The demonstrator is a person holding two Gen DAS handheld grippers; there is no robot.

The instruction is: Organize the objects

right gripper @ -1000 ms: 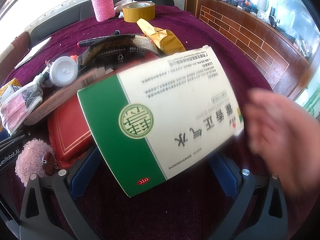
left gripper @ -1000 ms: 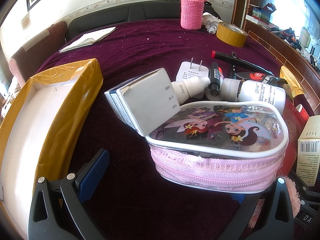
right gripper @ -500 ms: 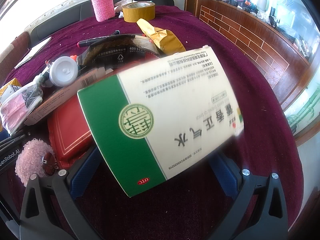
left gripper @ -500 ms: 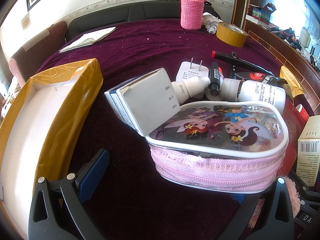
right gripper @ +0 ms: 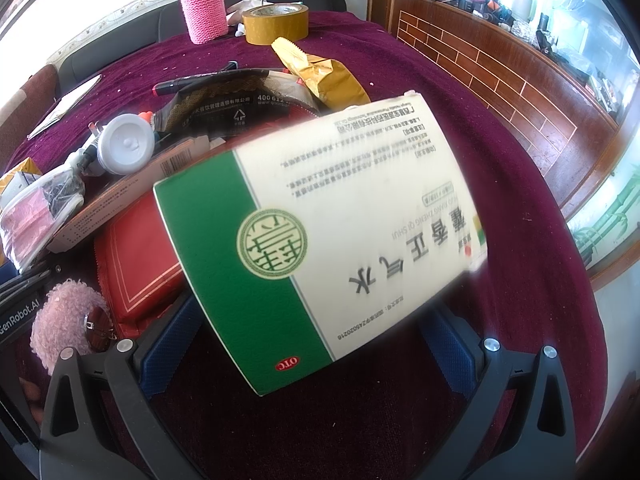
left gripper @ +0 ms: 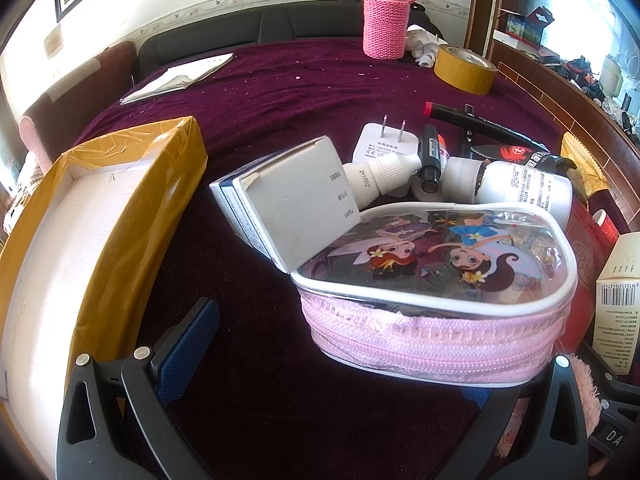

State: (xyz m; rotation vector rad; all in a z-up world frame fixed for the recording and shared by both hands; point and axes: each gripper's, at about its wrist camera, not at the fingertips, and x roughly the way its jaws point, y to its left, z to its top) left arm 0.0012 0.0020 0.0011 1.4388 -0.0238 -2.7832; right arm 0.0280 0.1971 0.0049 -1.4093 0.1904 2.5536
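My right gripper (right gripper: 308, 344) is shut on a green-and-white medicine box (right gripper: 320, 240), which is tilted above the purple tablecloth (right gripper: 520, 184) and fills the right wrist view. My left gripper (left gripper: 332, 372) stands open low over the cloth. Its left pad (left gripper: 188, 348) is free, and its right finger is hidden behind a pink zip pouch with a cartoon print (left gripper: 432, 296). A white carton (left gripper: 296, 200) leans on the pouch. Behind them lie a dropper bottle (left gripper: 380, 176), a white bottle (left gripper: 516, 192) and a plug adapter (left gripper: 384, 144).
An open box wrapped in yellow tape (left gripper: 80, 240) stands at the left. A pink knitted flask (left gripper: 386, 20), a tape roll (left gripper: 464, 64) and papers (left gripper: 180, 76) sit at the back. A red case (right gripper: 136, 256), a gold packet (right gripper: 328, 76) and a pink pompom (right gripper: 68, 320) crowd the right view.
A person's hand that was at the right of the medicine box a second ago has left the view. The box now looks slightly blurred. The left wrist view is unchanged.
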